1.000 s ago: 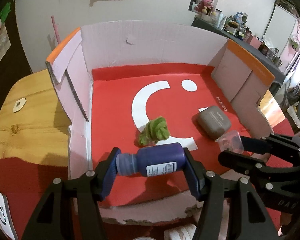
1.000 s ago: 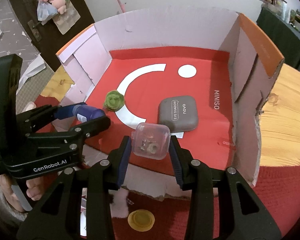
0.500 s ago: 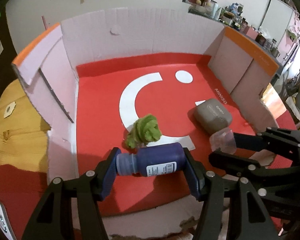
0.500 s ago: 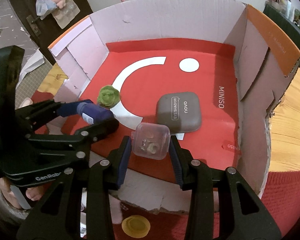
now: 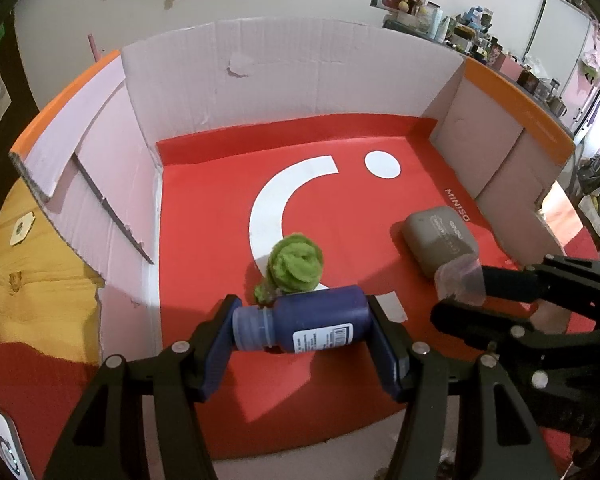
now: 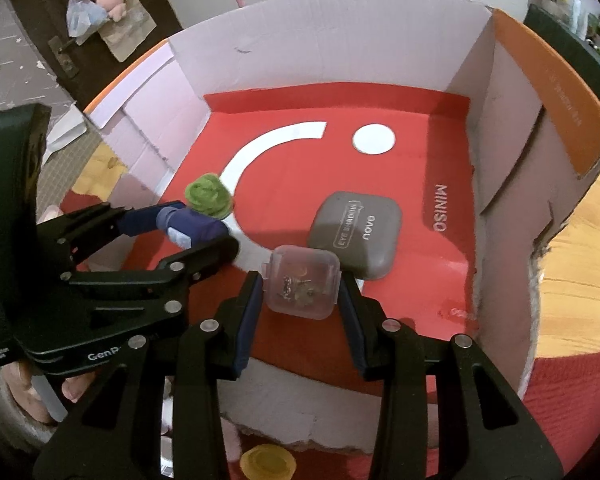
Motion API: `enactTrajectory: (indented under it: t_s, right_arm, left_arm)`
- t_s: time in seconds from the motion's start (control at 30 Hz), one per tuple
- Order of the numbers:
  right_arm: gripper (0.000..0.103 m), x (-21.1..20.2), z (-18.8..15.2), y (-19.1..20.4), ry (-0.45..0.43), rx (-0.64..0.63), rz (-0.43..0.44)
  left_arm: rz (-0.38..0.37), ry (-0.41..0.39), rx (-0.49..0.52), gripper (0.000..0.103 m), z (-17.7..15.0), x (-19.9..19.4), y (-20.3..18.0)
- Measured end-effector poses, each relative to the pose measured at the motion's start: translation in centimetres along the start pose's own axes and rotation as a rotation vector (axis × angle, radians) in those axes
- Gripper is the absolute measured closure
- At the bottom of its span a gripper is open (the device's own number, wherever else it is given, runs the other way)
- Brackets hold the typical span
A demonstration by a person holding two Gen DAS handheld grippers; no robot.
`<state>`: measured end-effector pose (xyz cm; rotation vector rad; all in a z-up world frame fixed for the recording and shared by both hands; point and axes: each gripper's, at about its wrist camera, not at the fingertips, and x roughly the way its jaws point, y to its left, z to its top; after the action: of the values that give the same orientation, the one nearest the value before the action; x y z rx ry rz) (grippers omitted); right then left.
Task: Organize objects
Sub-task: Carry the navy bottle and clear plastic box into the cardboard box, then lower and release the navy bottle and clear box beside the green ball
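Observation:
My left gripper (image 5: 302, 330) is shut on a dark blue bottle (image 5: 308, 325) held sideways, cap to the left, over the front of the red-floored cardboard box (image 5: 340, 80). Just beyond the bottle a green fuzzy ball (image 5: 296, 264) lies on the box floor. My right gripper (image 6: 300, 288) is shut on a small clear plastic case (image 6: 302, 282) with tiny items inside, above the box's front part. A grey eye-shadow case (image 6: 358, 236) lies flat just behind it. In the left wrist view the right gripper (image 5: 460, 284) appears at the right with the clear case (image 5: 458, 280).
The box's pale walls (image 6: 320, 40) stand high on three sides, with orange flaps (image 6: 552, 92) at the right. The front wall is low and torn. A yellow lid (image 6: 266, 462) lies on the red cloth in front. Wooden tabletop (image 5: 32, 280) shows to both sides.
Both grippers have pushed forward over the box's front edge with their loads; the box contents now sit closer and larger in both views.

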<state>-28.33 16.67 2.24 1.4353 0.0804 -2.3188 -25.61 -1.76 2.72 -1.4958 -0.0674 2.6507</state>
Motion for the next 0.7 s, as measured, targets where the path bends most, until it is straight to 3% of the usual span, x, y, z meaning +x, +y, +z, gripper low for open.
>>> enactTrajectory:
  t_s: [0.7]
  right_arm:
    - [0.072,0.39,0.37,-1.18,-0.021,0.019,-0.036]
  left_arm:
    - [0.006,-0.004,-0.007,0.040,0.78,0.63,0.11]
